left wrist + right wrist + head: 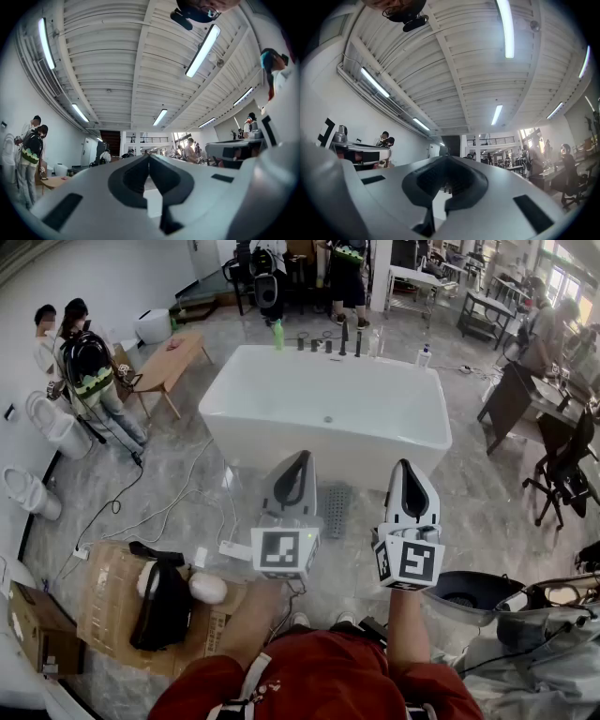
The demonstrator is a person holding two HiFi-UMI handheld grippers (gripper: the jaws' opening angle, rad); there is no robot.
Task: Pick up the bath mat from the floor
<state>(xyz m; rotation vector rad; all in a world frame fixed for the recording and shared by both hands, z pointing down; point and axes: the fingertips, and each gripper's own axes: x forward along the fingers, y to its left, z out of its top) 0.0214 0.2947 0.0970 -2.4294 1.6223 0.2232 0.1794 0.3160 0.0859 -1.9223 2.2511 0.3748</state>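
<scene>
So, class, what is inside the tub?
The tub looks empty: only a small drain shows on its white bottom. Its near inner wall is hidden by the front rim.

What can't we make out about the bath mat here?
The bath mat: head view only, too small for texture or thickness.
The left gripper and right gripper: their views aim at the ceiling; floor and mat out of frame.
Items on the bathtub rim: head view, too small to identify.
</scene>
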